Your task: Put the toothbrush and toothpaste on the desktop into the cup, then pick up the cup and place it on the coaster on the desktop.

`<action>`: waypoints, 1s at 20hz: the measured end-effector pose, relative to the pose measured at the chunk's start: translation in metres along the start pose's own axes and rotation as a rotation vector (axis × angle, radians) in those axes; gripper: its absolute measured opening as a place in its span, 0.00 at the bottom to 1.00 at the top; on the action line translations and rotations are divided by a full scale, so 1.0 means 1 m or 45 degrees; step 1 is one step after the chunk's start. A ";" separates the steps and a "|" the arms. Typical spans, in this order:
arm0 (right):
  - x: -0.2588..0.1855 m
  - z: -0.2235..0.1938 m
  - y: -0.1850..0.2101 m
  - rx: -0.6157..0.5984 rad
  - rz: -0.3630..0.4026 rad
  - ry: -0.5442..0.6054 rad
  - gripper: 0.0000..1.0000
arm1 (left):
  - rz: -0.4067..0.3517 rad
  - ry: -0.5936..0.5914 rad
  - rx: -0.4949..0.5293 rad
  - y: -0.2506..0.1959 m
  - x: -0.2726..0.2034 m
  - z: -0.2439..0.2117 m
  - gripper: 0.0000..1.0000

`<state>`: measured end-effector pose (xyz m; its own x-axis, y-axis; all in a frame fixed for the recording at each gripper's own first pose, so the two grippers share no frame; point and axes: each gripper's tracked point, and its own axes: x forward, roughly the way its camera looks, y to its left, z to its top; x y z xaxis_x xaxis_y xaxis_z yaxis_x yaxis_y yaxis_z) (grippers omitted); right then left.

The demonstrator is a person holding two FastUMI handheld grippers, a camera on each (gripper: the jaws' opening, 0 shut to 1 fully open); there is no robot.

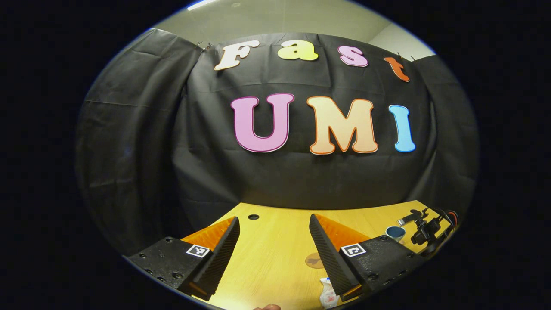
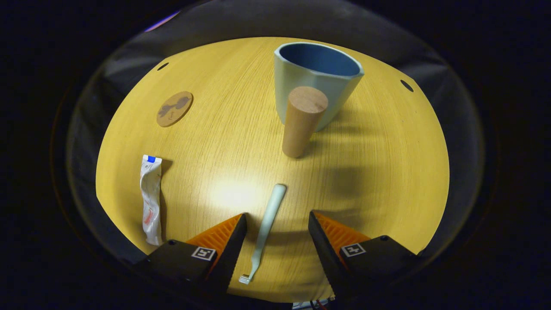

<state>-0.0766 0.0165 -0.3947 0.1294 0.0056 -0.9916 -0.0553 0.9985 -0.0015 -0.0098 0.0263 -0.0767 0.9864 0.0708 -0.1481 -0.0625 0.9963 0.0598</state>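
Count on the desk (image 2: 206,142), right gripper view: one toothbrush, one toothpaste tube, one cup, one coaster, one wooden cylinder.

Right tongs (image 2: 275,230): jaws wide apart, holding nothing. They hang over the near part of the desk with the toothbrush (image 2: 266,228) lying flat between the two fingers, touching neither as far as can be seen. Brush head points near, handle end points far.

Toothpaste (image 2: 150,199): flattened tube, lying flat at the left, well apart from the toothbrush, cap end far.

Cup (image 2: 316,84): upright at the far side, right of centre, opening up, nothing visible inside. The wooden cylinder (image 2: 301,120) stands tilted just in front of the cup; whether it is joined to the cup I cannot tell.

Coaster (image 2: 174,108): round, flat, far left, bare, well apart from the cup.

Left tongs (image 1: 275,245): jaws wide apart, holding nothing, raised and facing the booth wall (image 1: 301,172). In the left gripper view the coaster lies beyond the right finger, the toothpaste shows near the bottom edge, and the cup sits at the far right beside the other gripper.
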 end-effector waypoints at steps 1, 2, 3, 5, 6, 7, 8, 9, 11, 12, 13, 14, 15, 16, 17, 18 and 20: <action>-0.001 0.001 0.000 0.000 0.003 0.000 0.90 | -0.012 0.015 0.002 -0.003 0.000 -0.005 0.94; -0.001 0.002 0.000 0.001 0.003 0.003 0.84 | -0.023 0.029 0.006 -0.005 0.001 -0.010 0.94; -0.001 0.002 -0.001 0.005 0.004 0.009 0.78 | -0.038 0.049 0.009 -0.009 0.001 -0.017 0.94; 0.000 0.002 -0.001 0.009 0.004 0.024 0.57 | -0.073 0.099 0.021 -0.018 0.001 -0.033 0.94; 0.000 0.000 -0.001 0.006 0.007 0.025 0.45 | -0.090 0.130 0.030 -0.023 0.001 -0.044 0.94; 0.000 0.000 -0.001 0.008 0.009 0.025 0.38 | -0.112 0.161 0.035 -0.029 0.001 -0.053 0.95; -0.001 0.000 -0.001 0.005 0.008 0.025 0.27 | -0.130 0.187 0.037 -0.034 0.002 -0.060 0.95; -0.001 0.001 -0.001 -0.006 0.007 0.021 0.24 | -0.148 0.216 0.037 -0.039 0.001 -0.069 0.95; 0.002 0.000 0.001 -0.034 0.011 0.008 0.24 | -0.182 0.279 0.036 -0.049 0.002 -0.087 0.95; -0.003 -0.001 0.000 -0.009 0.005 0.007 0.24 | -0.203 0.320 0.036 -0.054 0.001 -0.098 0.95; -0.001 0.000 0.001 -0.007 0.008 -0.005 0.09 | -0.215 0.356 0.043 -0.058 0.001 -0.108 0.95; -0.001 0.000 0.000 -0.015 0.010 -0.014 0.09 | -0.227 0.398 0.060 -0.060 0.001 -0.119 0.95; -0.002 0.000 0.000 -0.019 0.010 -0.018 0.08 | -0.246 0.437 0.076 -0.064 0.000 -0.127 0.95; -0.002 0.000 0.001 -0.017 0.011 -0.018 0.09 | -0.274 0.468 0.084 -0.071 0.000 -0.135 0.95; -0.001 0.000 0.000 -0.018 0.013 -0.019 0.08 | -0.312 0.497 0.086 -0.080 0.000 -0.142 0.95; -0.002 0.000 0.000 -0.017 0.016 -0.021 0.08 | -0.349 0.538 0.085 -0.089 -0.001 -0.151 0.95; -0.002 0.000 0.000 -0.016 0.021 -0.026 0.08 | -0.390 0.653 0.086 -0.102 -0.007 -0.174 0.95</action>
<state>-0.0764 0.0167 -0.3927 0.1486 0.0232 -0.9886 -0.0701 0.9975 0.0129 -0.0364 -0.0670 -0.2535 0.7578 -0.1873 -0.6251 0.2392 0.9710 -0.0010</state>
